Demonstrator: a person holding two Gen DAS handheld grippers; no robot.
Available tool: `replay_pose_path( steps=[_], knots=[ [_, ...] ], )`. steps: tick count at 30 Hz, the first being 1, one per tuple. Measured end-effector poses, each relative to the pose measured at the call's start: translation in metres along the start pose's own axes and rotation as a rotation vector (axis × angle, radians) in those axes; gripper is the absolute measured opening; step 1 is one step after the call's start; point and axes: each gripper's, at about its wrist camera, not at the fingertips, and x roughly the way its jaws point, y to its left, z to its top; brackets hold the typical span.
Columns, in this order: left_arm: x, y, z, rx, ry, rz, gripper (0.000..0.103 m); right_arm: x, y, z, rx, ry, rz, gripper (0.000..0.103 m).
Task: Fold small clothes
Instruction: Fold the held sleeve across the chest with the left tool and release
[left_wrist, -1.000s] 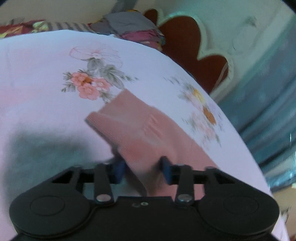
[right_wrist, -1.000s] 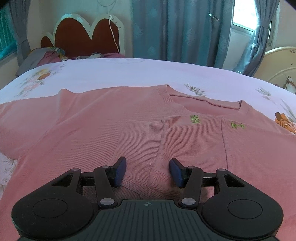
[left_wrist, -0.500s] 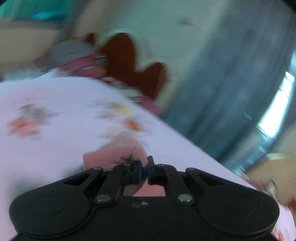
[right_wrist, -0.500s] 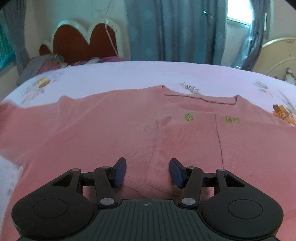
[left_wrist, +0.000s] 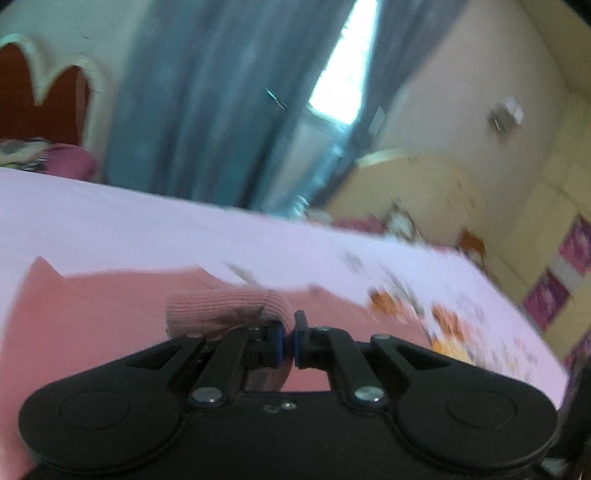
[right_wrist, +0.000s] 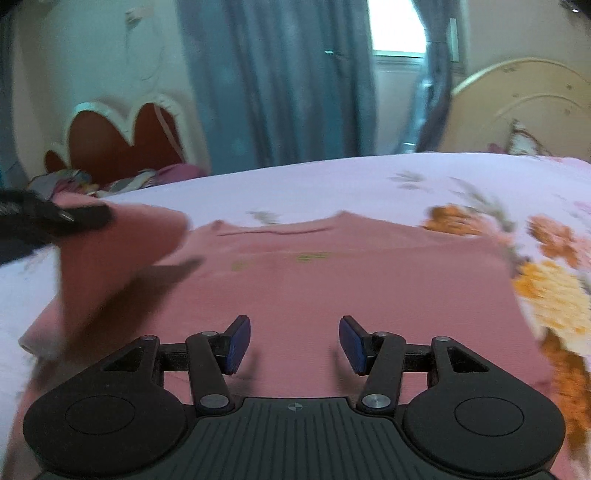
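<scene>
Sleeve (left_wrist: 225, 306) lifted since before | left tool (left_wrist: 289, 341) pinching | right tool (right_wrist: 294, 341) agape

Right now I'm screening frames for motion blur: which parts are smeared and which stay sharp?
Left wrist view: curtains and floral sheet smear; left gripper and its pinched sleeve stay crisp. Right wrist view: lifted sleeve and sheet flowers blur; right gripper is sharp.

Big bed (right_wrist: 295, 184) with a soft pink sheet (left_wrist: 110, 221), orange flowers (right_wrist: 546, 295) printed on it. Pink sweater (right_wrist: 351, 288) spread flat on the sheet. Bundle of cloth (right_wrist: 122, 182) piled at the far end by the red headboard (right_wrist: 122, 144).
</scene>
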Motion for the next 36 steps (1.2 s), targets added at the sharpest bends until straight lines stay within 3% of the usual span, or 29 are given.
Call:
replay_pose_path(
  steps=[2, 4, 6, 8, 9, 10, 11, 19, 24, 29, 30, 31, 32, 33, 35, 36],
  knots=[
    [0.024, -0.02, -0.012, 0.05, 0.063, 0.004, 0.008, -0.007, -0.018, -0.001, 0.024, 0.008, -0.013, 0.053],
    [0.045, -0.033, -0.025, 0.111, 0.138, 0.035, 0.023, -0.01, -0.03, -0.004, 0.04, 0.017, -0.012, 0.053],
    [0.053, -0.031, -0.03, 0.13, 0.179, 0.054, 0.024, -0.013, -0.038, -0.005, 0.052, 0.026, 0.007, 0.053],
    [0.042, -0.025, -0.033, 0.12, 0.173, 0.069, 0.039, -0.016, -0.041, -0.008, 0.057, 0.032, 0.038, 0.053],
    [0.033, -0.02, -0.032, 0.118, 0.152, 0.09, 0.061, -0.017, -0.039, -0.008, 0.053, 0.034, 0.05, 0.053],
    [0.023, -0.016, -0.034, 0.118, 0.126, 0.114, 0.076, -0.017, -0.035, -0.008, 0.047, 0.036, 0.068, 0.053],
    [0.009, -0.011, -0.036, 0.126, 0.092, 0.147, 0.076, -0.015, -0.03, -0.008, 0.042, 0.036, 0.082, 0.053],
    [-0.04, 0.053, -0.05, 0.146, 0.072, 0.427, 0.075, -0.001, 0.032, -0.013, -0.11, 0.05, 0.193, 0.053],
    [-0.055, 0.086, -0.068, 0.122, 0.107, 0.563, 0.073, 0.02, 0.065, -0.022, -0.257, 0.048, 0.142, 0.053],
    [-0.059, 0.111, -0.075, 0.097, 0.13, 0.65, 0.063, 0.034, 0.077, -0.022, -0.315, 0.014, 0.102, 0.053],
    [-0.055, 0.114, -0.073, 0.089, 0.125, 0.653, 0.061, 0.034, 0.078, -0.02, -0.315, 0.005, 0.098, 0.048],
    [-0.055, 0.118, -0.071, 0.083, 0.117, 0.654, 0.057, 0.036, 0.076, -0.018, -0.309, 0.001, 0.103, 0.033],
    [-0.054, 0.121, -0.068, 0.085, 0.108, 0.657, 0.055, 0.038, 0.074, -0.014, -0.292, 0.008, 0.108, 0.005],
    [-0.051, 0.121, -0.068, 0.093, 0.102, 0.662, 0.052, 0.036, 0.07, -0.012, -0.272, 0.0, 0.109, 0.005],
    [-0.043, 0.121, -0.065, 0.122, 0.088, 0.671, 0.036, 0.03, 0.059, -0.003, -0.237, -0.025, 0.097, 0.005],
    [-0.042, 0.12, -0.068, 0.14, 0.079, 0.679, 0.018, 0.027, 0.052, 0.001, -0.211, -0.039, 0.086, 0.005]
  ],
)
